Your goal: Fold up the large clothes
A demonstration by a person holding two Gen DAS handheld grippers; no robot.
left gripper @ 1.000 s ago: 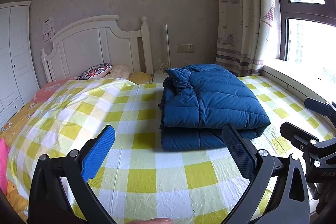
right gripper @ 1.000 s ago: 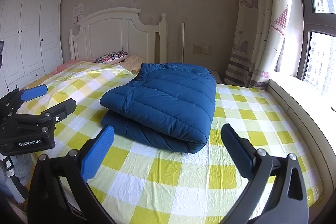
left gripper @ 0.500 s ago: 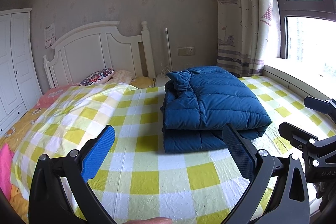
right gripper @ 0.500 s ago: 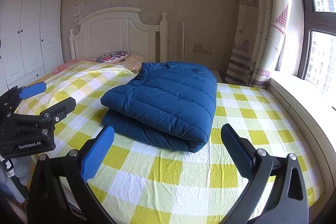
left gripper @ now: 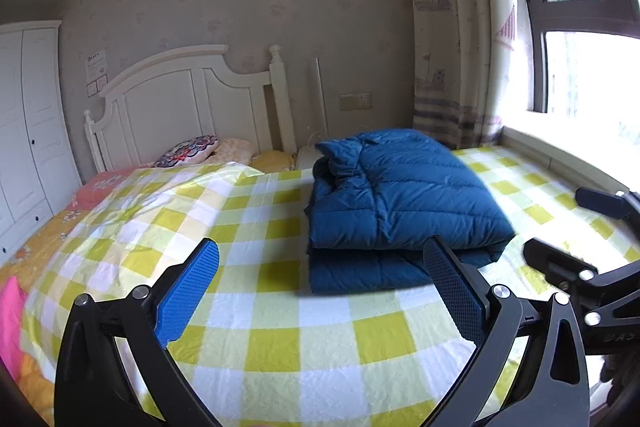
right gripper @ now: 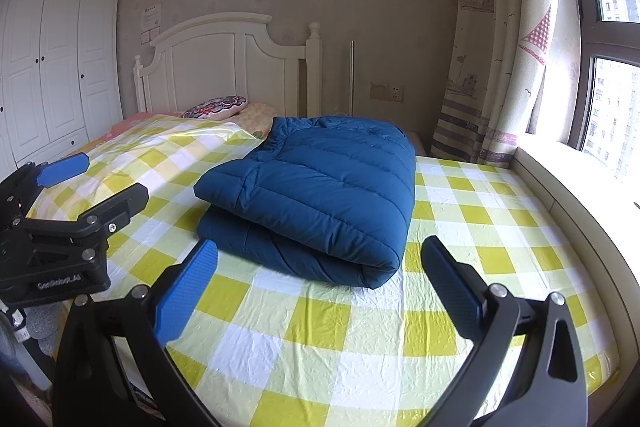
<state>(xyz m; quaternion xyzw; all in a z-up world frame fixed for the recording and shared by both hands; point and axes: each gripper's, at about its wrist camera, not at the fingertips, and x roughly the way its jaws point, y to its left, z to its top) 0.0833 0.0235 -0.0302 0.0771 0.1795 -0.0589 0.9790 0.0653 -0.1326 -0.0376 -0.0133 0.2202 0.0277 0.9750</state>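
A dark blue quilted down jacket (left gripper: 400,203) lies folded in a thick stack on the yellow-and-white checked bed sheet (left gripper: 280,339); it also shows in the right wrist view (right gripper: 320,195). My left gripper (left gripper: 320,287) is open and empty, held above the sheet short of the jacket's near edge. My right gripper (right gripper: 320,287) is open and empty, just short of the jacket's folded near edge. Each gripper shows in the other's view, the right one (left gripper: 580,239) at the right and the left one (right gripper: 72,187) at the left.
A white headboard (right gripper: 224,67) and pillows (right gripper: 216,107) are at the bed's far end. A white wardrobe (right gripper: 52,67) stands at the left. A patterned curtain (right gripper: 500,47), a window and its sill (right gripper: 580,179) run along the right.
Both grippers have drawn back and risen slightly; the jacket sits a little lower and farther in both views. The jacket has not moved. Both grippers stay open.
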